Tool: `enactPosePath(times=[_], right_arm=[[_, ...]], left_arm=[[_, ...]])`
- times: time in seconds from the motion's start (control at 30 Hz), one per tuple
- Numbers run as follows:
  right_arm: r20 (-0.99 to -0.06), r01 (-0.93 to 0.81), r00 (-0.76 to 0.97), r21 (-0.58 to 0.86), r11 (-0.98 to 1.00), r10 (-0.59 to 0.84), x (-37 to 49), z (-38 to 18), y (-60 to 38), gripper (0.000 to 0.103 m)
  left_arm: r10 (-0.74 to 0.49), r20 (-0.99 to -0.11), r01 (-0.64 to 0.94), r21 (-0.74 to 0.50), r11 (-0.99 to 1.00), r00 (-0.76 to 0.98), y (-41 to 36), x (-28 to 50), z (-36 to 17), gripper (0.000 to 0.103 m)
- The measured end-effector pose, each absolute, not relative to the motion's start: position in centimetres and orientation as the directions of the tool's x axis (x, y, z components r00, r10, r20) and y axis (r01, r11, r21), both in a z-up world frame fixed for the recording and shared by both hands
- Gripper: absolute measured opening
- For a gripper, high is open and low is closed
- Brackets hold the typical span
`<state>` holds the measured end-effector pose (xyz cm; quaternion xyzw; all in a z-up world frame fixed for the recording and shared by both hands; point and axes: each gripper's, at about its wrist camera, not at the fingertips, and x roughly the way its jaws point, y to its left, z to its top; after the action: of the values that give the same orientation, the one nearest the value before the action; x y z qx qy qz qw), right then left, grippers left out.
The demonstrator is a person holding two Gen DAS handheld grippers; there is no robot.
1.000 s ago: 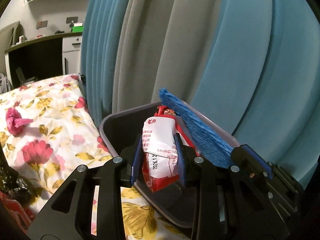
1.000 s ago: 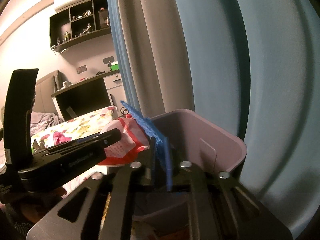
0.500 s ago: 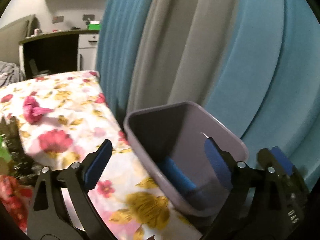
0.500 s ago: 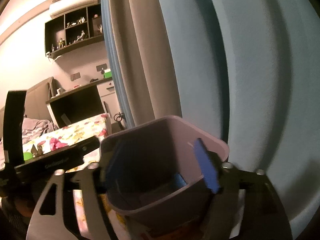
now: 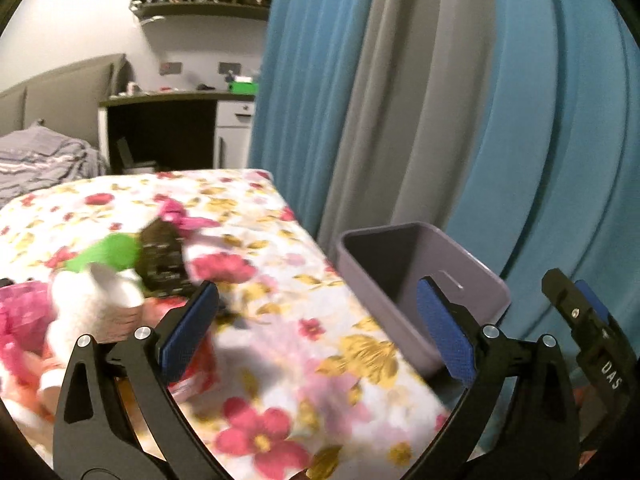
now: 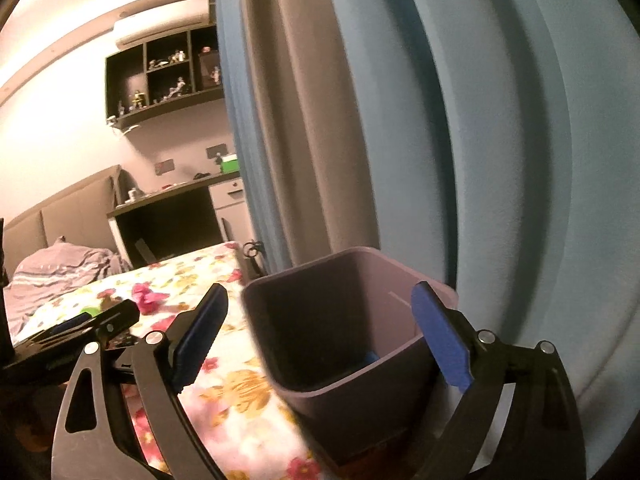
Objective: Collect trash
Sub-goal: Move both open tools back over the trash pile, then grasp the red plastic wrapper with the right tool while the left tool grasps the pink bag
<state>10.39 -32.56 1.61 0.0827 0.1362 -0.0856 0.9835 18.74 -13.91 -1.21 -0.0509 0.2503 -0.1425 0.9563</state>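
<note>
Two grippers, one bin, one heap of litter. On the flowered cloth [image 5: 280,312] at far left, blurred by motion: a white crumpled wad [image 5: 94,306], a green scrap [image 5: 108,254], a dark printed packet [image 5: 162,258] and a pink wrapper [image 5: 182,218], bunched close; further pink pieces are cut off at the edge. Left gripper [image 5: 316,334] gapes wide, nothing between its blue pads. Grey bin [image 5: 424,284] stands at the cloth's right edge, against the blue curtain [image 5: 540,120]. Right gripper [image 6: 318,340] likewise wide and bare, straddling the bin's mouth; a blue object [image 6: 370,358] lies deep inside, mostly hidden.
</note>
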Motion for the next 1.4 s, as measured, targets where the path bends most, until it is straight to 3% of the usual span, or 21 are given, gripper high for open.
enactPosePath(times=[0.47,0.9,1.03,1.4], right_arm=[[-0.284,0.04,0.959,0.112,0.993,-0.006,8.2,1.1,-23.3,0.09],[-0.372,-0.085,0.923,0.065,0.994,0.103,10.4,-1.3,-16.2,0.089],[-0.417,-0.129,0.899,0.041,0.991,0.134,12.0,-2.6,-13.8,0.081],[-0.489,-0.184,0.856,0.013,0.983,0.167,15.9,-4.3,-9.6,0.042]], left_arm=[[-0.084,-0.441,0.032,-0.124,0.992,0.893,-2.8,11.8,-1.2,0.097],[0.079,-0.433,-0.172,-0.18,0.968,0.898,7.1,8.3,-2.4,0.097],[0.102,-0.431,-0.201,-0.191,0.961,0.897,8.7,7.9,-2.6,0.097],[0.093,-0.445,-0.204,-0.208,0.957,0.891,10.4,8.6,-3.3,0.097]])
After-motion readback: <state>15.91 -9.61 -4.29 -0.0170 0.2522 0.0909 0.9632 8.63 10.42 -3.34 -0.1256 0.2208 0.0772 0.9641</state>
